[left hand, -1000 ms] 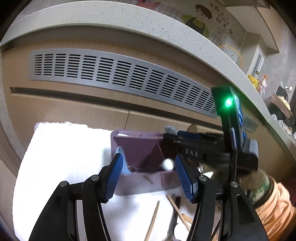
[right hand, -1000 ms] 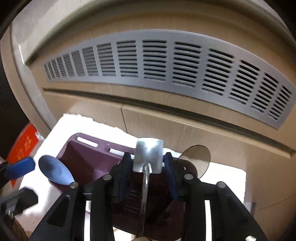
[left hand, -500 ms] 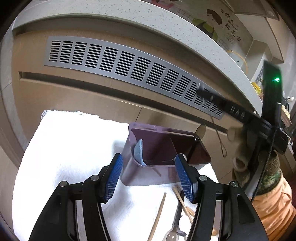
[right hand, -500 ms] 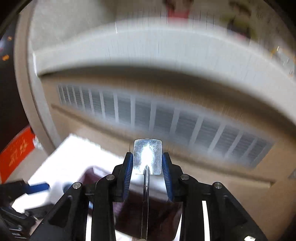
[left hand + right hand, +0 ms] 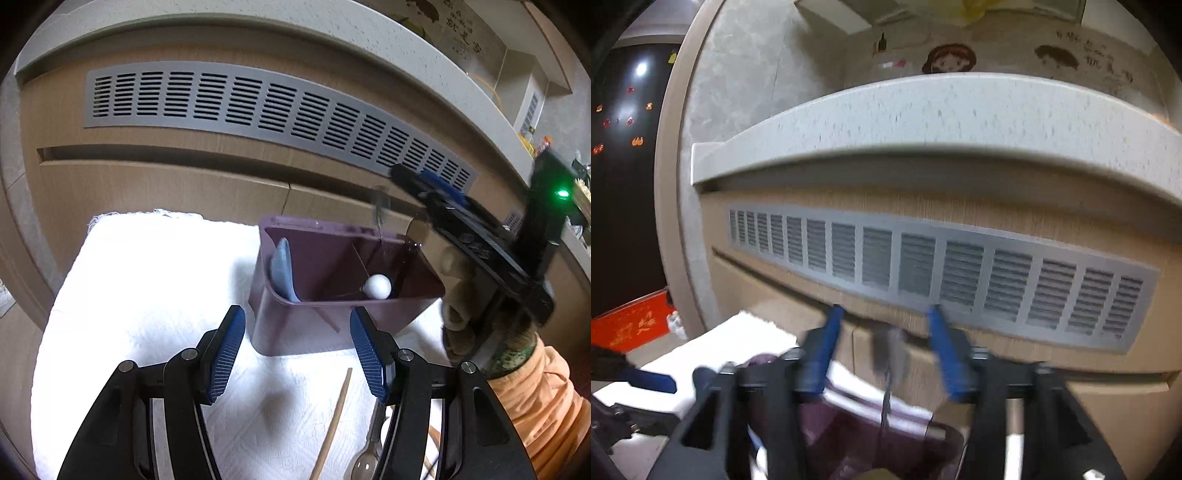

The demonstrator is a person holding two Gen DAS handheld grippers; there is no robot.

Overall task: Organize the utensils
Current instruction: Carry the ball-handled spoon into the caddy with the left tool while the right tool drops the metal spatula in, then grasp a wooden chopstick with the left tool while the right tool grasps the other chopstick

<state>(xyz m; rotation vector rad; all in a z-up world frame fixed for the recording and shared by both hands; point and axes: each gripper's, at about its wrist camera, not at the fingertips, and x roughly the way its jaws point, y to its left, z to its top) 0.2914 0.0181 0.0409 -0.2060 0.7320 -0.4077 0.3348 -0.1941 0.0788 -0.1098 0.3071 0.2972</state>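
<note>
Spreading apart, the blue pads of our right gripper (image 5: 886,328) are letting go of a metal utensil (image 5: 888,350), which shows as a grey blur between them, touching neither pad, its thin shaft hanging down into the purple utensil holder (image 5: 343,317). Our left gripper (image 5: 297,345) has its pads well apart with nothing between them, just in front of the holder's near wall. Inside the holder we see a blue spoon (image 5: 282,267) leaning at the left end and a white ball-shaped end (image 5: 377,286) in the right compartment. The holder stands on a white towel (image 5: 147,295), where a wooden chopstick (image 5: 332,424) and a clear spoon (image 5: 365,454) lie near our left gripper.
</note>
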